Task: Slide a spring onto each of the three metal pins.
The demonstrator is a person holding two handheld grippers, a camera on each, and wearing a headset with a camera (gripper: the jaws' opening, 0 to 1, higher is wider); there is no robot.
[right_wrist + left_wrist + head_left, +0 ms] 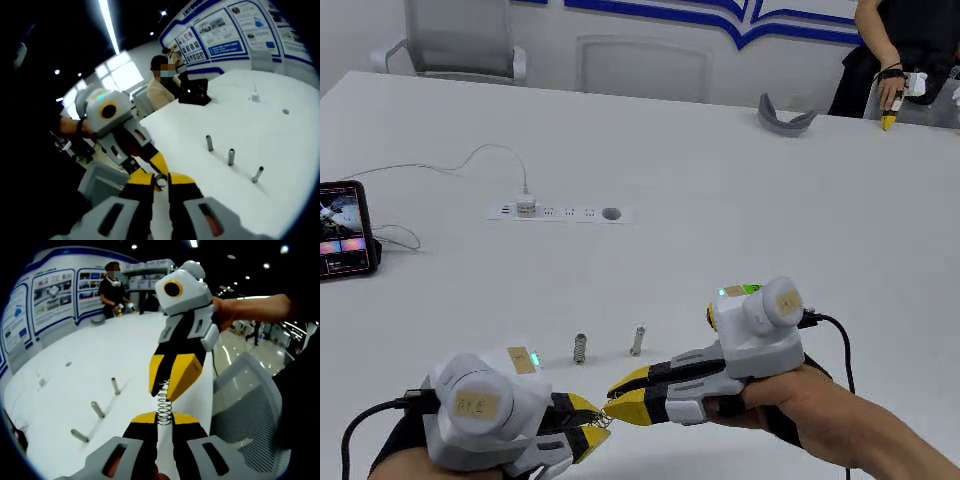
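Note:
A small steel spring (163,404) is stretched between the two grippers. My left gripper (164,419) is shut on its lower end, and my right gripper (169,390) is shut on its upper end. In the head view the tips meet low over the table's near edge, left gripper (590,428) against right gripper (616,405), with the spring (604,417) between them. Three metal pins (97,409) stand in a row on the white table. In the head view one pin (580,348) appears to carry a coil and another pin (638,340) looks bare. The third is hidden behind my left gripper.
A white power strip (557,212) with a plugged cable lies mid-table. A dark tablet (342,232) sits at the left edge and a grey band (785,118) at the far side. A person (898,50) stands at the far right corner, and chairs (460,40) line the back.

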